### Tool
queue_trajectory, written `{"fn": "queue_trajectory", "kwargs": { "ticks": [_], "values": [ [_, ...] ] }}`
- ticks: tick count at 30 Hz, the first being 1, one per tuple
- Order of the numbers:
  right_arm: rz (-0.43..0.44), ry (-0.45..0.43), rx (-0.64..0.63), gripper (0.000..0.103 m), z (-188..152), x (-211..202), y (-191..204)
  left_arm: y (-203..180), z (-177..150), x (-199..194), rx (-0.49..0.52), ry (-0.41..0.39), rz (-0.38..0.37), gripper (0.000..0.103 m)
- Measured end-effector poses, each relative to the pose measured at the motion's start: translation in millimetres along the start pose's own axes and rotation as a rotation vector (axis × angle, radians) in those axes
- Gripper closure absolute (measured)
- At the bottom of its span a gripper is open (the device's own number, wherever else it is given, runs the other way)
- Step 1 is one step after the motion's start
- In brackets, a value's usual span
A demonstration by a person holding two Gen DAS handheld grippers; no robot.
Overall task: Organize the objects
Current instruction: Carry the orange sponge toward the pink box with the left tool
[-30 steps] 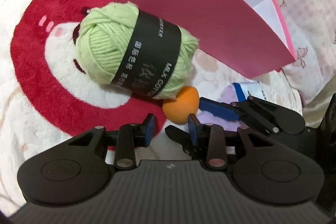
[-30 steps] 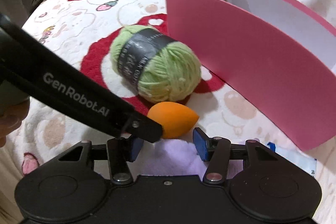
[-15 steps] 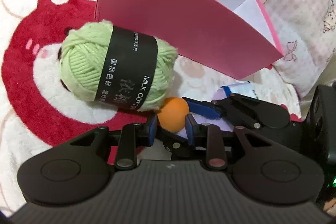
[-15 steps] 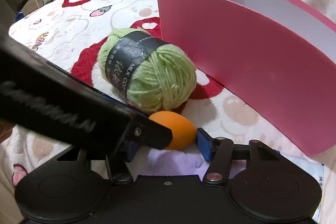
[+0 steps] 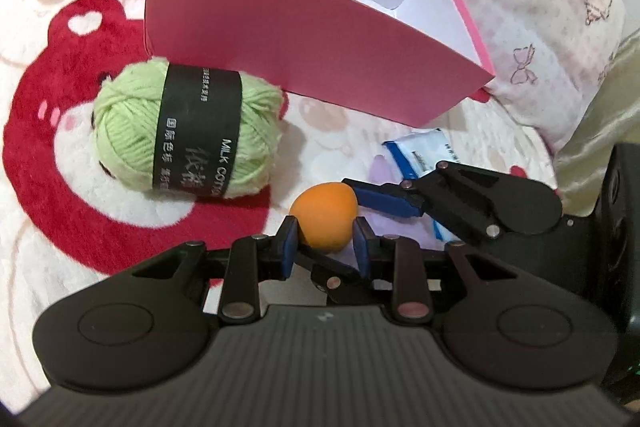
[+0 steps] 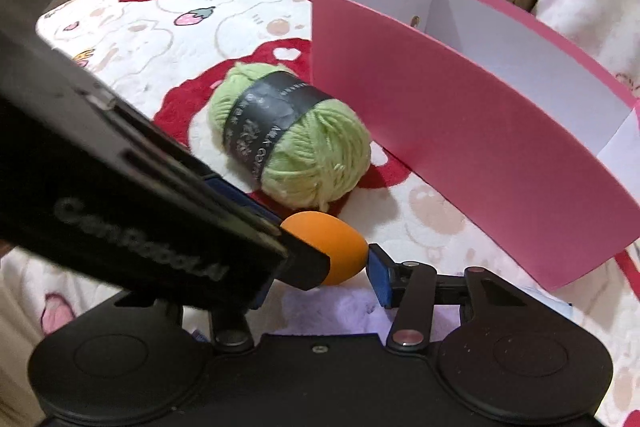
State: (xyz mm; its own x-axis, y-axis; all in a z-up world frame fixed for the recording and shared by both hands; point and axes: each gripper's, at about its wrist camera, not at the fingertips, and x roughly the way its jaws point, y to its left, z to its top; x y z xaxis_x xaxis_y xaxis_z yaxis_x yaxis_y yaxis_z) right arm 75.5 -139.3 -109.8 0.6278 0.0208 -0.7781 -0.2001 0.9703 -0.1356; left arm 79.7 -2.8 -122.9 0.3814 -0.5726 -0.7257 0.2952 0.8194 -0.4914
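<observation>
Orange sponge (image 6: 332,247) low centre, pinched between blue pads (image 6: 378,281), black gripper (image 6: 296,259) crossing from left, green yarn (image 6: 292,147) mid-frame, pink box (image 6: 460,131) right.

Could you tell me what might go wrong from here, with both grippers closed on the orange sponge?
Both the left gripper and right gripper pinch the orange makeup sponge; pulling apart could tear or drop it. The soft sponge may squirt out. Lifting toward the pink box risks clipping the green yarn ball.
</observation>
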Motion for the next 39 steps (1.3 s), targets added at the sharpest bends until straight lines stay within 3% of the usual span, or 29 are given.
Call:
{"fn": "queue_trajectory", "kwargs": {
  "ticks": [7,10,20,23,26,30,35,39],
  "values": [
    [0.015,-0.03,0.021,0.045,2,-23,-9,-4,8,-12,-0.022,0.006,-0.049,0.075],
    [0.038,-0.06,0.051,0.036,5,-33,-13,-6,13,-17,-0.031,0.015,-0.061,0.075],
    [0.083,-0.102,0.168,0.036,8,-56,-29,-26,26,-35,0.023,0.013,-0.053,0.075],
    [0.091,-0.096,0.203,0.037,11,-62,-37,-36,40,-33,0.029,0.067,-0.026,0.075],
    [0.018,-0.082,0.217,0.047,15,-65,-40,-49,54,-33,0.047,0.072,-0.008,0.075],
    [0.01,-0.112,0.274,0.048,24,-74,-55,-65,73,-37,0.089,0.054,-0.001,0.075],
    [-0.041,-0.13,0.253,0.048,44,-87,-74,-79,101,-41,0.101,0.028,-0.027,0.075],
    [-0.008,-0.126,0.284,0.048,61,-95,-100,-89,124,-44,0.126,0.018,-0.018,0.075]
  ]
}}
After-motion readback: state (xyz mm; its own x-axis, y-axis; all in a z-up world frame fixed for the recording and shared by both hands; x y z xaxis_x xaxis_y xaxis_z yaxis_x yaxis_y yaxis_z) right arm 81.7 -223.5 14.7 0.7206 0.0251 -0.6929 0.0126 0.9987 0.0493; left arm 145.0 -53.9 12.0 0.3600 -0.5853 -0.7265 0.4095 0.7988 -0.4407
